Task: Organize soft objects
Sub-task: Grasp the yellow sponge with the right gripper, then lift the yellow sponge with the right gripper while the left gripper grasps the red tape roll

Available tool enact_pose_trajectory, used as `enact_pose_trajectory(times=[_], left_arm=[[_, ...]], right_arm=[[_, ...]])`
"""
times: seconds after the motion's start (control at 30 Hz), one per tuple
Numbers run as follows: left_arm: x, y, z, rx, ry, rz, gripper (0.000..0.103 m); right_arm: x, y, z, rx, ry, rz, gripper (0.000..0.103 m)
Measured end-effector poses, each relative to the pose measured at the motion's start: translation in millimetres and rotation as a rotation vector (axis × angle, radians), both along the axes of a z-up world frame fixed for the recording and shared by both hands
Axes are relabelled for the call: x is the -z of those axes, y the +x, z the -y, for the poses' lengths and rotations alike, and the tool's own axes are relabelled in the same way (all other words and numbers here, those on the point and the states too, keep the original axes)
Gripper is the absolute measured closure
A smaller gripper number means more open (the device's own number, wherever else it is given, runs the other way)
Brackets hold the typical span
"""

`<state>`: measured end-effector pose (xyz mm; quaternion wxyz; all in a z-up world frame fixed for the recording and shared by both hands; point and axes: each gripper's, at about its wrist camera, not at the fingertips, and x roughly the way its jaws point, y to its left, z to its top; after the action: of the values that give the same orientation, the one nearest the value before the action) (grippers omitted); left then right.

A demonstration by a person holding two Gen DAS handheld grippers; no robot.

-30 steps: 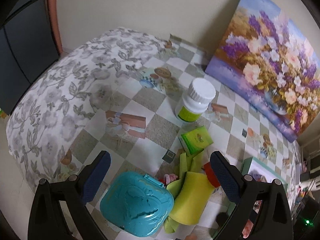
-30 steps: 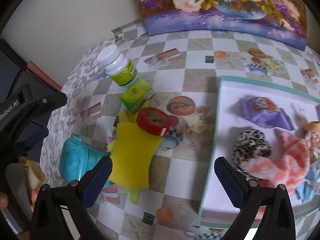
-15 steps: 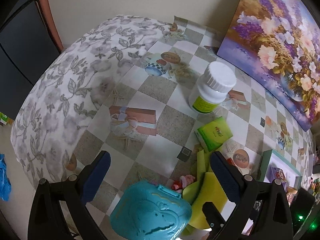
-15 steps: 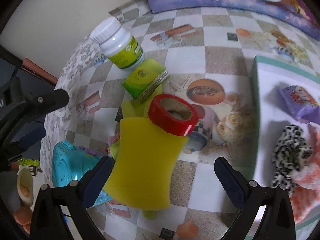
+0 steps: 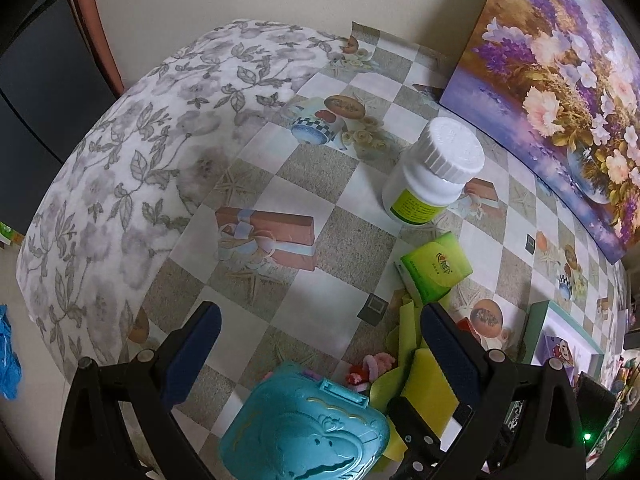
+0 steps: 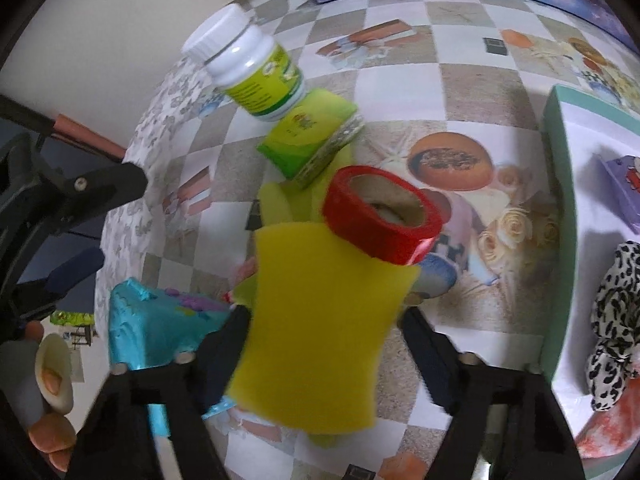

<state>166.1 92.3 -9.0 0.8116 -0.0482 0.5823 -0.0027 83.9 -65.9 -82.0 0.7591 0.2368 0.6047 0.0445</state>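
A yellow sponge (image 6: 320, 320) lies on a yellow-green cloth (image 5: 408, 320), with a red tape roll (image 6: 380, 220) resting on its far end. My right gripper (image 6: 320, 320) straddles the sponge. Its jaws are closing, one finger at each side edge, and the sponge looks unsqueezed. My left gripper (image 5: 320, 320) hangs open over bare tablecloth just beyond a teal plastic case (image 5: 312, 432), nothing between its fingers. A pink fuzzy item (image 5: 376, 364) peeks out between case and sponge. The green-rimmed tray (image 6: 560, 240) at right holds a leopard scrunchie (image 6: 616, 320) and a purple cloth (image 6: 624, 188).
A white pill bottle (image 5: 432, 176) and a green box (image 5: 436, 268) stand beyond the sponge. A flower painting (image 5: 560, 80) leans on the wall behind. The table edge with its grey floral cloth (image 5: 120, 200) drops off at left. The left gripper's body (image 6: 60, 200) shows at left.
My right gripper came down over the sponge and its jaws narrowed from wide open to the sponge's sides. The left gripper sank a little toward the table by the teal case.
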Motion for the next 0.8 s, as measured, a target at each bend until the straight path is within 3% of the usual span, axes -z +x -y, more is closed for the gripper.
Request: enact_pose_trajectory(times=[0.4,0.8], left_arm=[[-6.4,-3.1,1.9,0.005,-0.003,0.012,0.003],[-13.6,-5.6,7.8,0.019,-0.016,0.022,0.003]], right_arm=[[-21.4,-9.4,5.4,-0.037,-0.024,0.000,0.039],[-69.3,-18.8,38.1,0.009,-0.059,0.069,0.039]])
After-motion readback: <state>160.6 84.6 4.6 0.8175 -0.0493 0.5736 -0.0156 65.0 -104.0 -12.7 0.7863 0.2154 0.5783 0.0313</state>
